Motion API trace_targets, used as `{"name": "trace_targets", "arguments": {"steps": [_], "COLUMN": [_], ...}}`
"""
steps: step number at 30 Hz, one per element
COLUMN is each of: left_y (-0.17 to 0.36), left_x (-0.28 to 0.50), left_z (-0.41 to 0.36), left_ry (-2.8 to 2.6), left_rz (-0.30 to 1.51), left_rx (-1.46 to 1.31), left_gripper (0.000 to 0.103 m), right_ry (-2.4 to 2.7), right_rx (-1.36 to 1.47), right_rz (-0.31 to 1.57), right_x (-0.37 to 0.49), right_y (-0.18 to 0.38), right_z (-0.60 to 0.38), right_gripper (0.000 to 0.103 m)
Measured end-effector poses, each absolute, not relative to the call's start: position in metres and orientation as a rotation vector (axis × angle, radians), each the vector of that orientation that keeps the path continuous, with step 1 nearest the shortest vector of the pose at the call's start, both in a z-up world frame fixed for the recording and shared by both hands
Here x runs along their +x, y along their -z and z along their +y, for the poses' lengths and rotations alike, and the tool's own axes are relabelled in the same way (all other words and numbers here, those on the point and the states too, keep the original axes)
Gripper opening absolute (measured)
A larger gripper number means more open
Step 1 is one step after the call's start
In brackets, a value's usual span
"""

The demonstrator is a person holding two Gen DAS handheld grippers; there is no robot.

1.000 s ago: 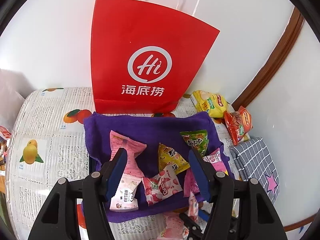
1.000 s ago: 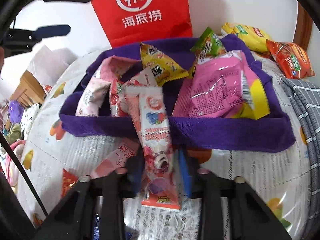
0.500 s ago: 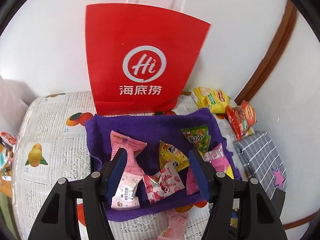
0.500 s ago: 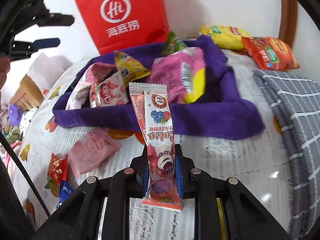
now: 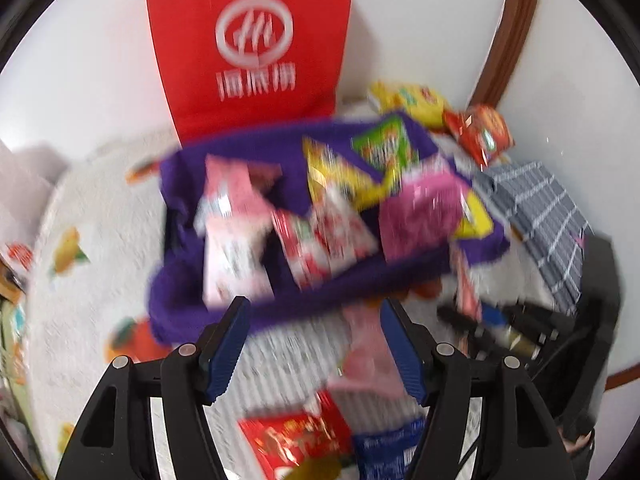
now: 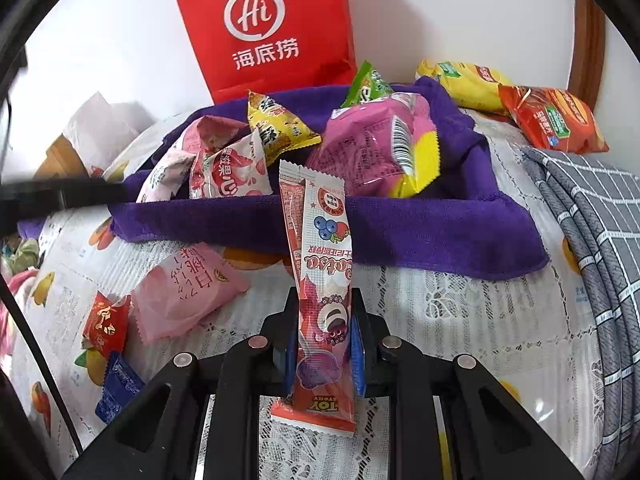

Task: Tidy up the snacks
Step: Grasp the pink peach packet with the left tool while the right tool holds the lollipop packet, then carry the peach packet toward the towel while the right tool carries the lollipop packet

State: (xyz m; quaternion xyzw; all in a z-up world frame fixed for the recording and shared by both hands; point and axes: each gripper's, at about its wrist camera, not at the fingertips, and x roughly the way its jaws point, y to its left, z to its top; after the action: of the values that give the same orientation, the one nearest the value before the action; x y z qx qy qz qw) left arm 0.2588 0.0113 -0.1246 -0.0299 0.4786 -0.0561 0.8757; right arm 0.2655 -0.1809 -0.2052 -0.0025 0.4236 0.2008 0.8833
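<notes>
"TOY STORY" stick packet, "Hi" bag

A home is suggested — a fruit-printed lace tablecloth is laid beneath a red restaurant carrier bag, and a folded checked cloth is kept beside.

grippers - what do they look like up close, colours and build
Both are alike: the left gripper and the right gripper have black plastic frames with triangular cut-outs, silver round pivot bolts on the linkage arms, and two flat blue ribbed fingers. A thin black cable runs down the left edge of the right wrist view.
</notes>
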Motion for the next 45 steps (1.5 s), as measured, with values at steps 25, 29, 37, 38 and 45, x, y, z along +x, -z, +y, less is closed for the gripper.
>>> {"name": "trace_targets", "arguments": {"steps": [25, 29, 37, 38, 45], "left_y": [0.178, 0.174, 0.159, 0.158, 0.152], "left_x": [0.256, 0.260, 0.259, 0.258, 0.255], "left_z": [-0.040, -0.031, -0.008, -0.006, -0.007], "left_ry": [0.170, 0.175, 0.213, 0.216, 0.220], "left_rz": [1.056, 1.054, 1.002, 0.996, 0.966], "left_rx": [0.105, 0.067, -0.073, -0.084, -0.101], "left_gripper": [0.057, 0.045, 0.044, 0.044, 0.044], "right_ry": [-0.355, -0.355, -0.365, -0.365, -0.380], "right_rx": [0.076, 0.073, 0.059, 0.060, 0.117], "right_rz": [0.887, 0.884, 0.883, 0.883, 0.883], "right_x": [0.272, 0.272, 0.273, 0.273, 0.275], "right_y": [0.207, 0.207, 0.208, 0.208, 0.209], "right_z": [-0.201, -0.201, -0.197, -0.197, -0.204], "right_gripper": [0.022, 0.023, 0.025, 0.025, 0.025]}}
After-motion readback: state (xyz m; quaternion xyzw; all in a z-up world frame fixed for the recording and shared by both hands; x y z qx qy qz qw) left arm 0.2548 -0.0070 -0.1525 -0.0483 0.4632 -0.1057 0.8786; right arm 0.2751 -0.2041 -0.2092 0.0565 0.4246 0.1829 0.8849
